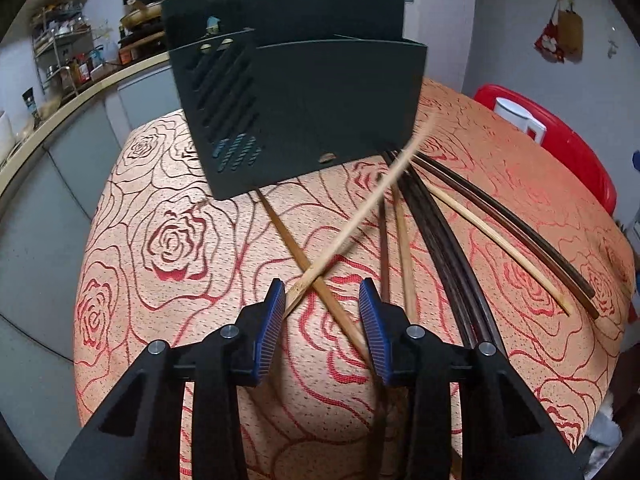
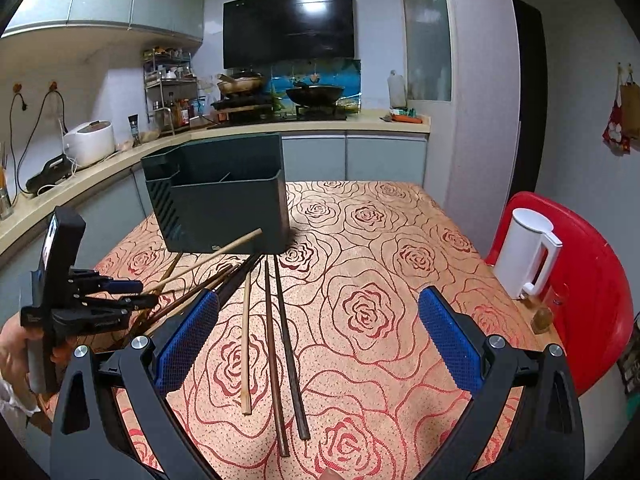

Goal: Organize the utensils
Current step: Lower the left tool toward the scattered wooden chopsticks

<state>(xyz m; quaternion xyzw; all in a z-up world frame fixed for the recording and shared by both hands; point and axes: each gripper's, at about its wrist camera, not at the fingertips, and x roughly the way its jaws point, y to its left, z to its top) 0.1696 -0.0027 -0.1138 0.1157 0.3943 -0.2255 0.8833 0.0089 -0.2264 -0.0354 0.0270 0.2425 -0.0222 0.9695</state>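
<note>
The left gripper (image 1: 322, 300) is narrowing around a pale, thin bamboo chopstick (image 1: 360, 220) near the table's left edge, its far tip tilting up toward the dark green plastic utensil holder (image 1: 304, 96); whether the pads are pressing on it, I cannot tell. It looks light, stiff and slippery, so gripping the thick end seems best, while the right gripper (image 2: 318, 332) is hovering wide and empty over the rose-patterned tablecloth (image 2: 380, 240).

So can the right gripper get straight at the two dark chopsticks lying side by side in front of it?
Probably yes. The right gripper is open, and the two dark chopsticks lie flat on the tablecloth between its fingers, with nothing over them. The left gripper works off to the side.
</note>
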